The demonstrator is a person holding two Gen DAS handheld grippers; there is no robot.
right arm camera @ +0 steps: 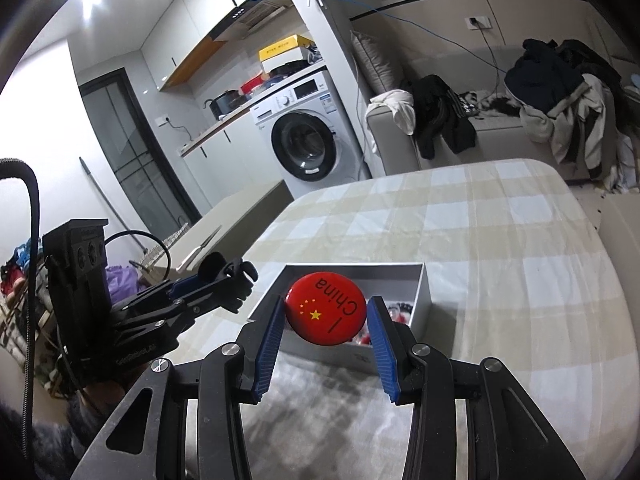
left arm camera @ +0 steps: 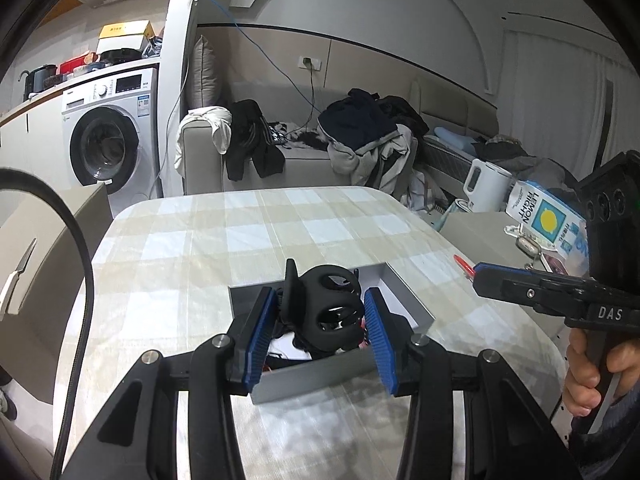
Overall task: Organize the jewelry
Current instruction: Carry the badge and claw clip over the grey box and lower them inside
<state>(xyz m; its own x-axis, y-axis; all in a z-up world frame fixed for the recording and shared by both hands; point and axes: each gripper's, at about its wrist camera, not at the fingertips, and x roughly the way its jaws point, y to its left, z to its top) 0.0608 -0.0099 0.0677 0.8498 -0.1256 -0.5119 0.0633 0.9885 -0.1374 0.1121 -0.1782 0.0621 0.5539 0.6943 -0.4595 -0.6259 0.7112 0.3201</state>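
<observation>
A grey open box (left arm camera: 404, 300) with a white inside stands on the checked tablecloth; it also shows in the right wrist view (right arm camera: 424, 292). My left gripper (left arm camera: 320, 316) is shut on a black hair claw clip (left arm camera: 324, 308) and holds it above the box. In the right wrist view the left gripper (right arm camera: 228, 280) with the black hair claw clip (right arm camera: 236, 280) sits left of the box. My right gripper (right arm camera: 326, 312) is shut on a round red badge (right arm camera: 326, 308) with yellow stars and the word China, held over the box. Small items lie inside the box, mostly hidden.
The table (left arm camera: 248, 240) has a beige checked cloth. A side table at right holds a white kettle (left arm camera: 486, 184) and a lemon-print carton (left arm camera: 548, 220). A sofa with piled clothes (left arm camera: 360, 128) and a washing machine (left arm camera: 108, 140) stand behind. A knife (left arm camera: 16, 280) lies at left.
</observation>
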